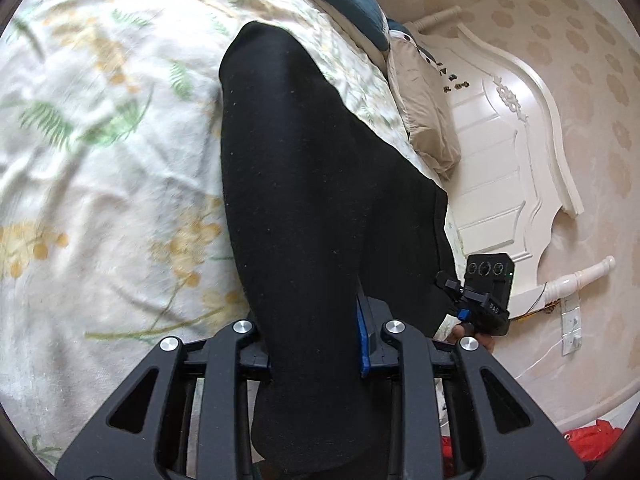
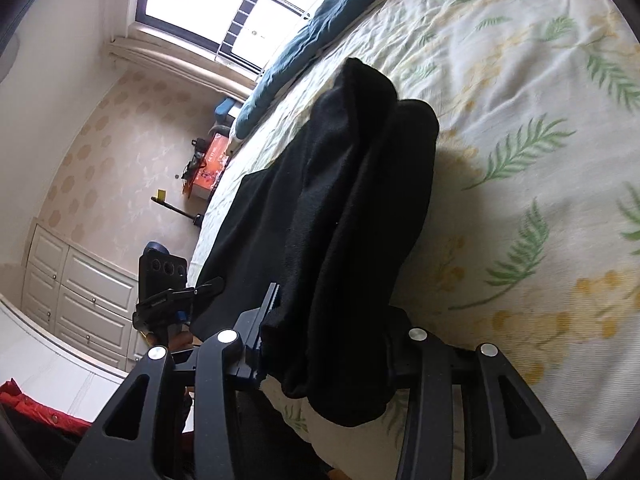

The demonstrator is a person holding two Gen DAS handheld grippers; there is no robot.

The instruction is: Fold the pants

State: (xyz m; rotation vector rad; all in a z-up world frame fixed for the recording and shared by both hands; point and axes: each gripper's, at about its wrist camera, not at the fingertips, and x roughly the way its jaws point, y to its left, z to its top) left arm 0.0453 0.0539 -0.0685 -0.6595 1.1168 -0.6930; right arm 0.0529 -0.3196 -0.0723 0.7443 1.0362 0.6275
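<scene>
Black pants (image 1: pixel 304 184) lie stretched across a bed with a leaf-print cover (image 1: pixel 100 140). My left gripper (image 1: pixel 316 344) is shut on one end of the pants, the cloth draped over its fingers. My right gripper (image 2: pixel 320 344) is shut on another part of the same pants (image 2: pixel 360 208), which hang folded over its jaws. The right gripper also shows in the left wrist view (image 1: pixel 480 300), at the pants' right edge. The left gripper shows in the right wrist view (image 2: pixel 168 296), at the pants' left edge.
A white headboard (image 1: pixel 516 128) and a beige pillow (image 1: pixel 428 120) stand at the bed's end. A blue blanket (image 2: pixel 312 36) lies along the far side. White drawers (image 2: pixel 80 292), a window (image 2: pixel 224 4) and red cloth (image 1: pixel 592 440) surround the bed.
</scene>
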